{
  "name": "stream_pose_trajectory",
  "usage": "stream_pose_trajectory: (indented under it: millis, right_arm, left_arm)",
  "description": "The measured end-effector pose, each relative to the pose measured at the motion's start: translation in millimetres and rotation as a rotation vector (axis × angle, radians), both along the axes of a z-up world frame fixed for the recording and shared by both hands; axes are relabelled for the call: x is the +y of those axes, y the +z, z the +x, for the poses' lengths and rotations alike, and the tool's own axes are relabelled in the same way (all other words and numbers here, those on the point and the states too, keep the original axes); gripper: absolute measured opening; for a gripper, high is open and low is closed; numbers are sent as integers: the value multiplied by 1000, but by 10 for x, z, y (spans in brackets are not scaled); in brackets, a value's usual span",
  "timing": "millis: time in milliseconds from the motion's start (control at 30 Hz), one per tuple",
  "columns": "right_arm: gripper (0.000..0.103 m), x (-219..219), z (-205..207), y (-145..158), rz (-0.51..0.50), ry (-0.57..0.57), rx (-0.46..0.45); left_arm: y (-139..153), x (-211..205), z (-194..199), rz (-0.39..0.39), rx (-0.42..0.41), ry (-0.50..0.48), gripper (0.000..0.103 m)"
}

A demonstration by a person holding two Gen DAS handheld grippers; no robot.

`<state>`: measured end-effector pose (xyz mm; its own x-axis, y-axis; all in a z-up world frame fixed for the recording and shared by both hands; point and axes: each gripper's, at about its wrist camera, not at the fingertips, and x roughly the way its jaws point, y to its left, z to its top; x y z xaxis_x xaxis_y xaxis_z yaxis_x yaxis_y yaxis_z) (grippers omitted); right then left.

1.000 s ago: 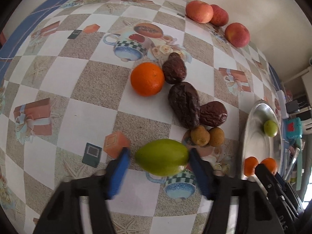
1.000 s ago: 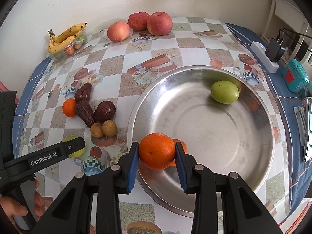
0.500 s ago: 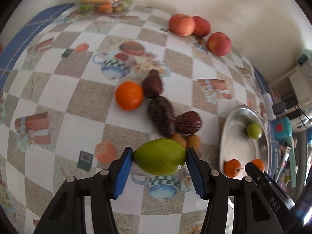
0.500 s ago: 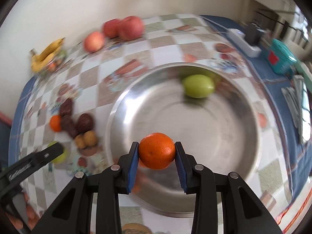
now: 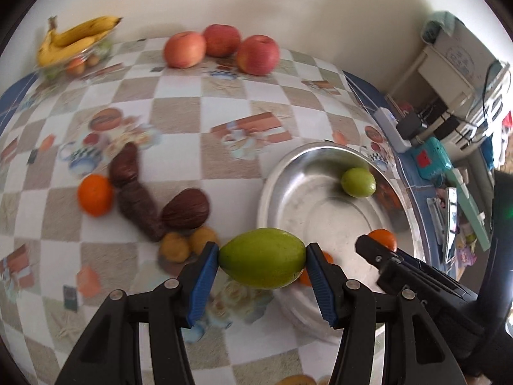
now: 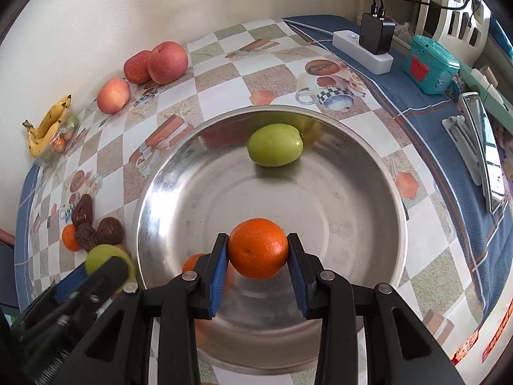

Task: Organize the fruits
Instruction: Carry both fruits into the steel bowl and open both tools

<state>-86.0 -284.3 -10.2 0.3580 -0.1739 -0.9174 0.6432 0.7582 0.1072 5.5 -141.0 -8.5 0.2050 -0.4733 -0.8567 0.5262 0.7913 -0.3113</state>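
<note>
the right gripper (image 6: 258, 258) clamps an orange (image 6: 258, 248) above the steel bowl (image 6: 368, 166), apparently for dropping beside the green fruit (image 6: 275, 144) there. the left gripper (image 5: 262, 264) pinches a green mango (image 5: 262, 263) endwise just outside the bowl's rim, above the desk (image 5: 192, 122).

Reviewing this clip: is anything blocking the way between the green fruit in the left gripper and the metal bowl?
Nothing visible blocks it. The green fruit sits clamped in the left gripper just outside the metal bowl rim. Inside, only a smaller green fruit lies far back; the right gripper holds an orange there.
</note>
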Motion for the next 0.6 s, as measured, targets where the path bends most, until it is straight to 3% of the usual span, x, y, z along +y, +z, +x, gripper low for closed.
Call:
stream_pose_trajectory:
  millis: [600]
  right_arm:
    - [39, -338, 19, -88, 17, -86, -28]
  left_arm:
    - [-90, -399, 47, 12, -56, -70, 61]
